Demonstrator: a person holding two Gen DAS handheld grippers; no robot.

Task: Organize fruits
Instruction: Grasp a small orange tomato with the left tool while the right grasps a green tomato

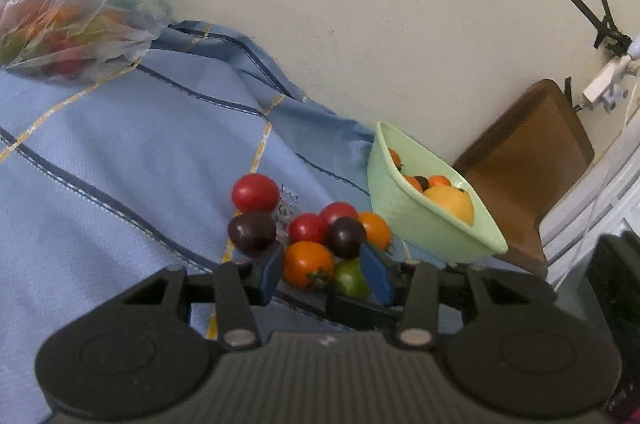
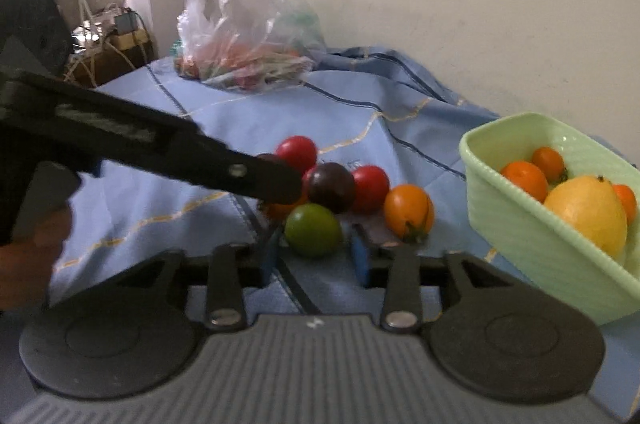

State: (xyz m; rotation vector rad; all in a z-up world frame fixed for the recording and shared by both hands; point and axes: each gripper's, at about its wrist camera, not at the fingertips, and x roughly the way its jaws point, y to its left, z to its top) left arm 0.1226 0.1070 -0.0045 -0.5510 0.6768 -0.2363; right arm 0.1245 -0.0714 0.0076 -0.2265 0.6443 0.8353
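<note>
Several cherry tomatoes lie in a cluster on the blue cloth (image 1: 120, 164): red (image 1: 255, 192), dark purple (image 1: 252, 232), orange (image 1: 308, 263), green (image 1: 352, 278). My left gripper (image 1: 325, 274) is open, with the orange tomato between its blue pads. A pale green basket (image 1: 424, 228) at the right holds orange tomatoes and a yellow fruit (image 1: 452, 204). In the right wrist view my right gripper (image 2: 316, 258) is open, with the green tomato (image 2: 314, 230) just ahead between its fingertips. The left gripper's black body (image 2: 160, 148) reaches in from the left. The basket (image 2: 532, 240) stands at the right.
A clear plastic bag of more tomatoes (image 2: 244, 36) sits at the back of the cloth, also showing in the left wrist view (image 1: 60, 24). A cream wall is behind. A brown chair (image 1: 528, 160) stands right of the basket. Cables and clutter (image 2: 108, 32) lie at far left.
</note>
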